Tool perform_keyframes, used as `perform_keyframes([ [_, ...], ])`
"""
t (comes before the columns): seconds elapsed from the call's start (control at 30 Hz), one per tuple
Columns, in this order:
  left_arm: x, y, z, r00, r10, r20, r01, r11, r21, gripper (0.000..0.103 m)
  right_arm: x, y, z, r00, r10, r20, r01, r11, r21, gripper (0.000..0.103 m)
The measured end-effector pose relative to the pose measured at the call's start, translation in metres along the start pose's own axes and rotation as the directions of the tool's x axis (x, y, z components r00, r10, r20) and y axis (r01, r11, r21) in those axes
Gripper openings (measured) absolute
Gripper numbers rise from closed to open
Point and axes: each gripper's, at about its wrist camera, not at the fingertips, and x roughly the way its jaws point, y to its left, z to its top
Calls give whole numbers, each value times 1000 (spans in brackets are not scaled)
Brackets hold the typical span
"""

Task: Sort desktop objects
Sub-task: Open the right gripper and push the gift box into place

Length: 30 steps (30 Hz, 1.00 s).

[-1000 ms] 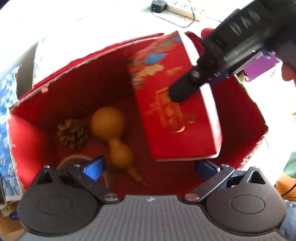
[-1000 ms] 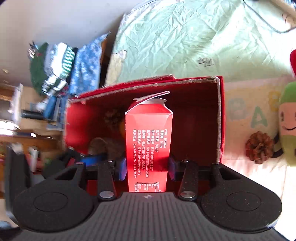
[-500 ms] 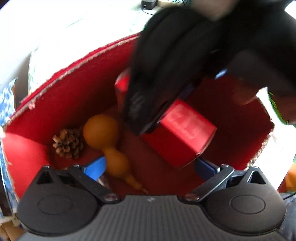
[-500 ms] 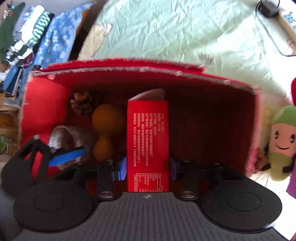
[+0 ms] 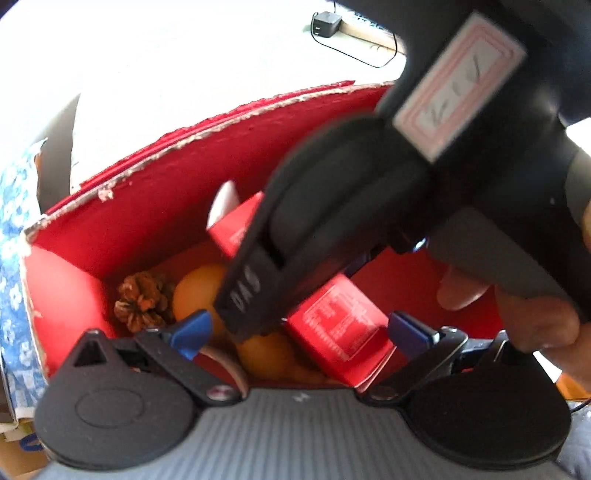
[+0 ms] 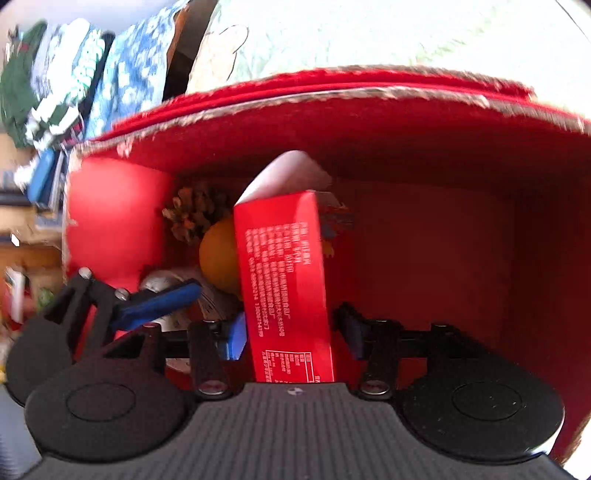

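**Inspector:** Inside the red box [image 6: 424, 147], the right gripper [image 6: 291, 336] reaches down with a red carton [image 6: 284, 280] standing between its blue pads [image 6: 234, 338]. The left pad lies against the carton's side. The right pad appears to stand slightly off the other side, so I cannot tell whether the grip is tight or loosened.

**Clerk:** Position of the carton?

**Inspector:** Tilted, its opened white top flap toward the far wall of the box. To its left lie an orange gourd [image 6: 218, 258] and a pine cone [image 6: 192, 216], the cone in the far left corner, the gourd just beside the carton and partly hidden by it.

**Clerk:** And the left tool?

**Inspector:** The left gripper [image 5: 299, 328] is spread wide and holds nothing. Its blue fingertips [image 5: 190, 330] hover over the near edge of the red box [image 5: 155, 206]. From its camera the right gripper [image 5: 369, 206] fills the upper right, crossing over the red carton [image 5: 340, 325], with the person's fingers [image 5: 532, 314] on its handle.

**Clerk:** Contents from that side?

**Inspector:** Pine cone [image 5: 142, 301] and gourd [image 5: 199, 288] on the box floor, touching or nearly so. A roll-shaped item sits under the left fingertip; too obscured to identify.

**Clerk:** Surroundings?

**Inspector:** A black charger [image 5: 325, 24] with its cable beyond the box; folded blue patterned cloth [image 6: 136, 70] to the left.
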Motion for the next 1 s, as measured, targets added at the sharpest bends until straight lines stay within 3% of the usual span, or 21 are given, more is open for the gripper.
perform_keyframes([
  [0.1,4,-3,2,1000,-16,-14,15,1000,-19,101,2,-6,2,999,40,-9,-40,999,20,72],
  [0.23,2,-6,6,1000,7,-23,-8,999,-34,100,-3,-24,7,995,98,1,-98,994,57,71],
  [0.43,-4,-16,9,997,66,-46,-68,997,-33,97,-26,-47,-2,995,77,68,-82,993,84,71],
  [0.47,-6,-16,9,996,75,-46,-76,996,-34,92,-28,-51,-4,994,81,69,-87,992,96,70],
  [0.53,-9,-15,8,997,49,-60,-52,998,-47,64,-31,-58,-9,991,118,66,-125,985,117,67],
  [0.6,-11,-12,8,997,25,-77,-31,997,-76,60,-31,-62,-10,985,165,55,-171,978,123,62],
  [0.77,-23,-13,5,997,29,-70,-35,996,-81,65,-21,-58,-18,970,240,38,-243,959,149,54],
  [0.87,-31,-8,3,997,41,-70,-47,995,-87,78,-22,-47,-27,971,234,58,-239,965,112,55],
  [1.0,-30,-15,9,998,39,-56,-44,995,-95,73,-39,-39,-32,978,181,108,-189,979,76,55],
])
